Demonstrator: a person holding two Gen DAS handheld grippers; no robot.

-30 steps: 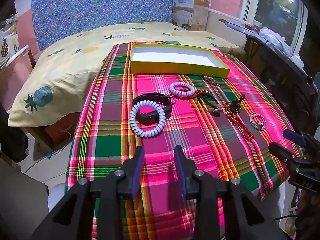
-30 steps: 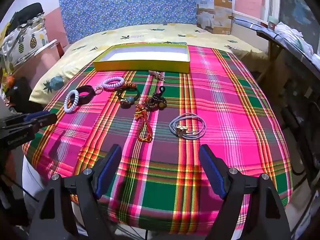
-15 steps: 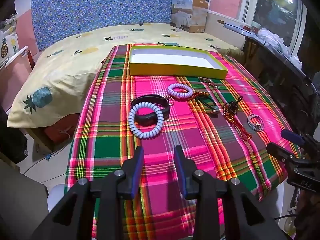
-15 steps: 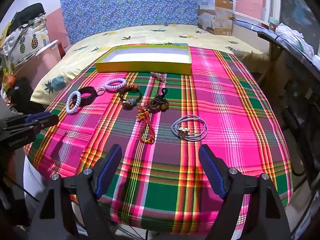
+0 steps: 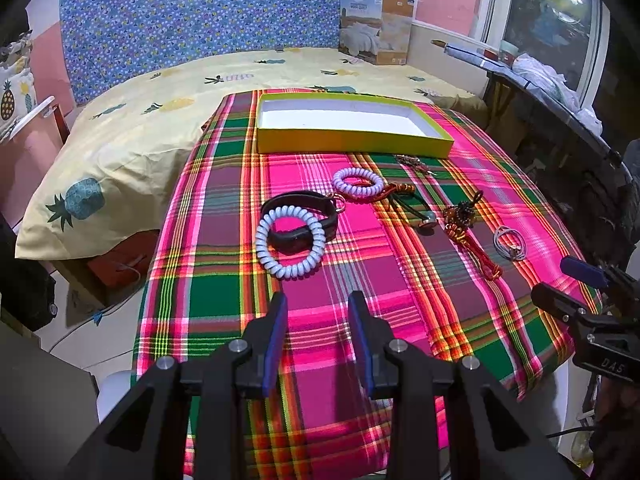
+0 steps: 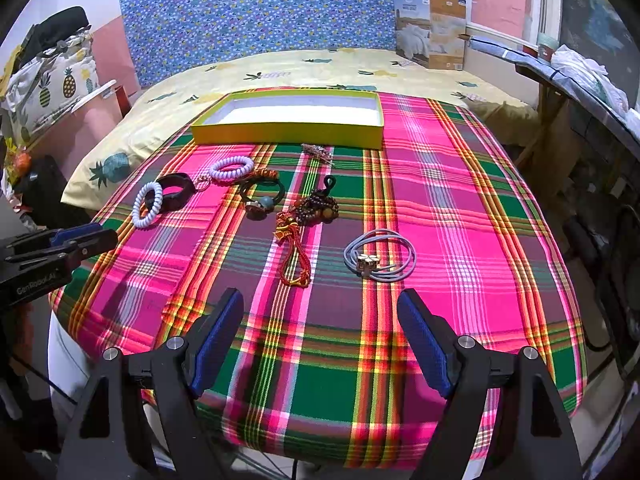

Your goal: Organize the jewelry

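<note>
Yellow box [image 6: 288, 133] bare inside, jewelry outside it; left hand-held gripper [image 5: 318, 322] narrowly apart, right hand-held gripper [image 6: 320, 332] wide apart

Pineapple-print bed [image 5: 168, 92], blue floral headboard [image 6: 272, 12], pink wall [image 5: 444, 4], perhaps a window [image 5: 552, 20]

Your small metallic trinket [image 6: 318, 152] just before yellow shallow cardboard box [image 6: 288, 134]: too small to identify. Black leather band [image 5: 304, 204] partly covered by pale blue coiled plastic bracelet [image 5: 290, 242]. Your right gripper's body cut off at left view's edge. Printing on quilt package [image 5: 376, 28] unreadable.
</note>
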